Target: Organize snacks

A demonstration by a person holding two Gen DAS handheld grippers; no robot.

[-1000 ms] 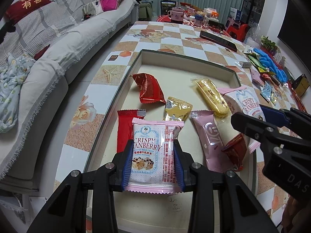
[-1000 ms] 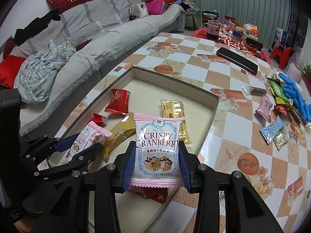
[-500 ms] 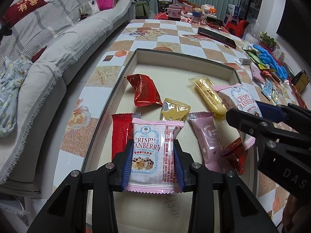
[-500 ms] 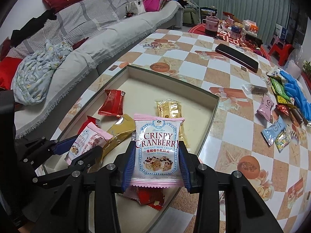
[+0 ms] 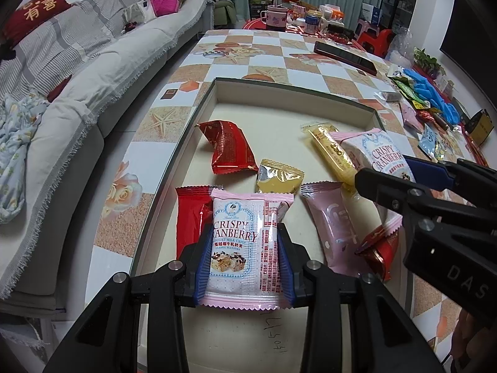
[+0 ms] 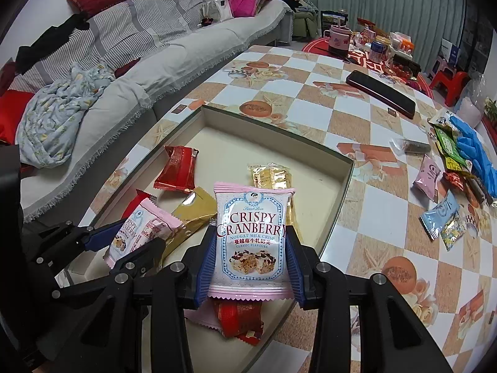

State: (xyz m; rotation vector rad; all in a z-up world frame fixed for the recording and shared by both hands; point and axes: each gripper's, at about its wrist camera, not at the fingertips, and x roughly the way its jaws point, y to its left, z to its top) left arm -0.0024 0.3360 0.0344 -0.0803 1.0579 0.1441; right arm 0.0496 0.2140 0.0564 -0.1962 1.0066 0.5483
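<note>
Over the tray, both tools: each clamped on a pink cranberry nougat packet, held above the tray floor.
Left tool (image 5: 242, 264): blue pads pressed on the two long sides of the left packet (image 5: 240, 248); long axis runs away from the camera, printed title upright, crimped ends near and far.
Right tool (image 6: 252, 264): pads closed on the sides of the right packet (image 6: 252, 242); same lie, long axis along the fingers, title readable, top crimp pointing to the far tray wall.
Tray (image 5: 292, 88): shallow, beige, rectangular, on the checkered counter (image 5: 270, 49); long side parallel to the sofa (image 5: 93, 71).
Tray contents, left view: dark red packet (image 5: 230, 147), tilted; gold foil packet (image 5: 278, 177) just beyond the left packet; flat red packet (image 5: 191, 214) partly under the left packet; yellow bar (image 5: 332, 152), long axis slanting toward the far wall; pale pink packet (image 5: 332, 227); small red packet (image 5: 380, 248) at the near right edge.
Tray contents, right view: the pale pink and small red packets lie mostly hidden beneath the right tool.
Right view only: loose snack pile (image 6: 447, 192) on the counter, well apart from the tray, beside a blue glove (image 6: 475, 155); fuller stretch of counter on that side.
Left view only: handwritten marks on the tray floor just beyond the left tool; full length of the flat red packet.
Both views: dark phone (image 6: 380, 93) on the far counter; each tool visible from the other camera.
</note>
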